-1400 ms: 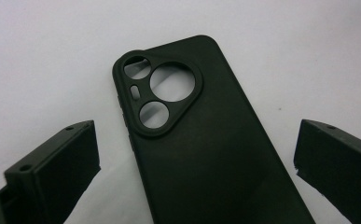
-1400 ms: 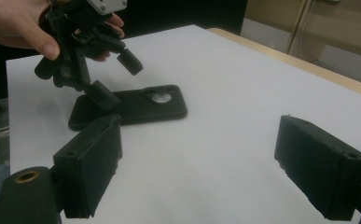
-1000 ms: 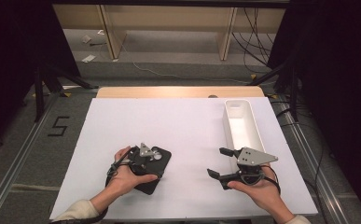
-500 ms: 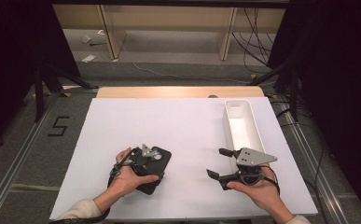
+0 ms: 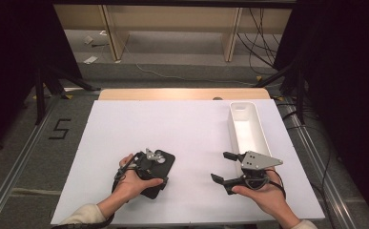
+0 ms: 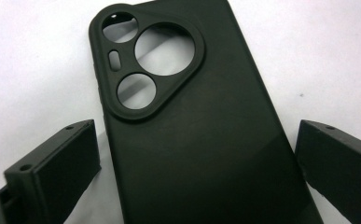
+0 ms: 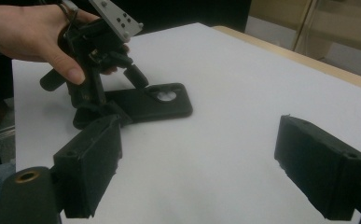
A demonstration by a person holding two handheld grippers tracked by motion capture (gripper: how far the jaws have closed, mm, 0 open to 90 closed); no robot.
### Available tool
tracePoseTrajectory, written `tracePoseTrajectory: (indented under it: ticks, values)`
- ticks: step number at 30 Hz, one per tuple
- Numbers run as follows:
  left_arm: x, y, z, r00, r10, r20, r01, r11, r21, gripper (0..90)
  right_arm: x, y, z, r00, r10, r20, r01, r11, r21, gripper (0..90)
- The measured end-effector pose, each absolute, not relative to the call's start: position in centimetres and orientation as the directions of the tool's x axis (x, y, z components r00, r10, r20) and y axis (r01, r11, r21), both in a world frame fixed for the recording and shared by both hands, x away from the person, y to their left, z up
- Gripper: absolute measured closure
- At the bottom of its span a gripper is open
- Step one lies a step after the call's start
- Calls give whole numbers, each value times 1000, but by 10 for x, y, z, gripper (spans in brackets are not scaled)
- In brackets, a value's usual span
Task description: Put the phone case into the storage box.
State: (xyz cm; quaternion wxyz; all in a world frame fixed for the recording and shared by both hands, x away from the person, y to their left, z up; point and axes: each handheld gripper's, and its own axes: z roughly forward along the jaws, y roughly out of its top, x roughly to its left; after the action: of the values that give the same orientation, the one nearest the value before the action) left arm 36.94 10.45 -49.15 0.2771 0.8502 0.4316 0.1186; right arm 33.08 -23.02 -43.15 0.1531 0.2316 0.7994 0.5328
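A black phone case [image 5: 169, 161] lies back-up on the white sheet [image 5: 182, 119] at the near left. In the left gripper view the case [image 6: 206, 154] shows its camera cut-outs at the far end. My left gripper [image 5: 149, 167] hangs over it, pointing down. Its jaws [image 6: 194, 126] stand apart on either side of the case, with a strip of white showing beside the left jaw. My right gripper [image 5: 222, 167] rests at the near right, pointing left, open with nothing between its jaws [image 7: 199, 140]. From there I see the case [image 7: 169, 109] under the left gripper [image 7: 117, 95].
A long white tray [image 5: 235, 129], with nothing in it, stands along the sheet's right side just beyond my right gripper. The table's wooden far edge [image 5: 182, 94] borders the sheet. Beyond it lie floor, cables and shelf legs.
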Motion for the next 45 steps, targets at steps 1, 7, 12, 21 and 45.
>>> tracePoseTrajectory:
  ticks: [1, 7, 12, 21, 45]
  values:
    - [369, 104, -492, 598, 801, -36, 669, -474, 573, 0, 331, -230, -432, -845, 534, 3, 208, 325, 923, 160]
    - [369, 104, -491, 595, 803, -34, 673, -474, 568, 4, 331, -230, -433, -847, 531, 4, 209, 326, 922, 160]
    - [368, 103, -488, 590, 807, -38, 680, -471, 562, 54, 331, -229, -433, -849, 528, 8, 211, 327, 921, 161]
    - [366, 103, -486, 560, 827, -40, 700, -447, 558, 100, 331, -228, -434, -852, 523, 13, 214, 326, 921, 161]
    - [365, 108, -483, 571, 817, -83, 701, -433, 567, 147, 331, -227, -435, -855, 519, 15, 217, 331, 918, 161]
